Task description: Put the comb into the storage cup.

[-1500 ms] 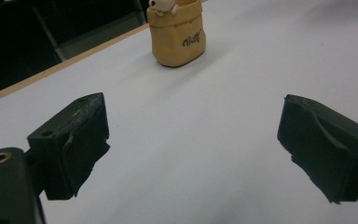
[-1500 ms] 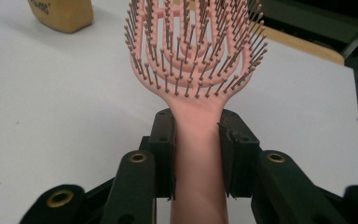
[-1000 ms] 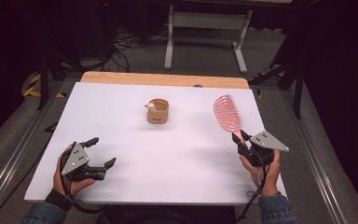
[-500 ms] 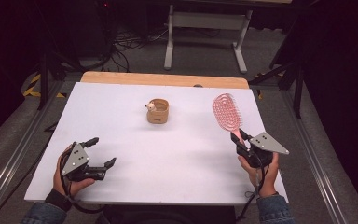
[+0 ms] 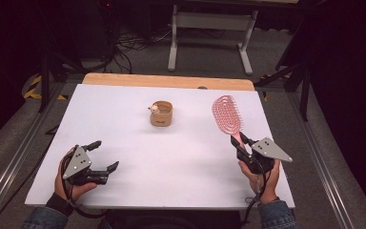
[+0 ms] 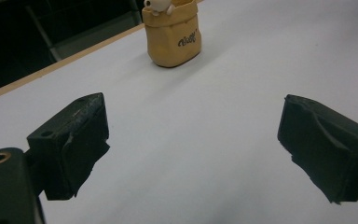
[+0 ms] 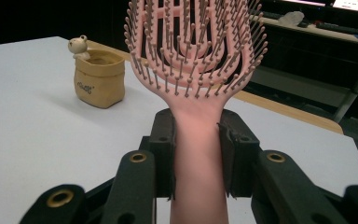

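In the high view, the right gripper (image 5: 242, 145) sits at the worktop's (image 5: 124, 124) near right, its jaws clamped on the handle of a pink brush (image 5: 228, 115) whose head points away from the person, toward the far edge. The left gripper (image 5: 106, 156) rests at the near left, its jaws spread apart with nothing between them. A small tan pot (image 5: 161, 114) stands mid-worktop, well apart from both grippers; any lettering on it is too small to read from here. A wooden strip (image 5: 167, 81) borders the white surface's far edge. In the left gripper view, the two black jaws stand wide over bare worktop (image 6: 214, 116), and the pot (image 6: 172, 35) stands ahead, showing dark cursive writing on its side that cannot be made out, with a little white figure at its rim. In the right gripper view, the brush (image 7: 193, 70) rises upright between the jaws, which press on both sides of its handle; its bristles with rounded tips and open, slotted head show clearly. The pot (image 7: 98, 81) stands at left, with a small dark logo, unreadable, and a cream bear figure perched on its rim.
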